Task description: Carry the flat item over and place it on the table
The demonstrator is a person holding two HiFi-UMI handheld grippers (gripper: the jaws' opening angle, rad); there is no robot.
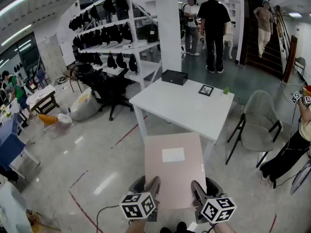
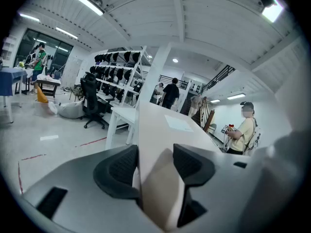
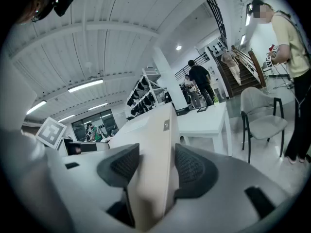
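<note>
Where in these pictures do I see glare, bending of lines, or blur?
Head view: bright glare patches on the glossy floor. Left gripper view: fisheye bending, dark round border, a lamp burnt white, the flat box soft near the jaws. Right gripper view: same round border; the box's near end blurs, the table is sharper.

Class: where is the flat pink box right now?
Head view, bottom centre: the flat pink box is held above the floor between the left gripper and right gripper, just in front of the white table.
</note>
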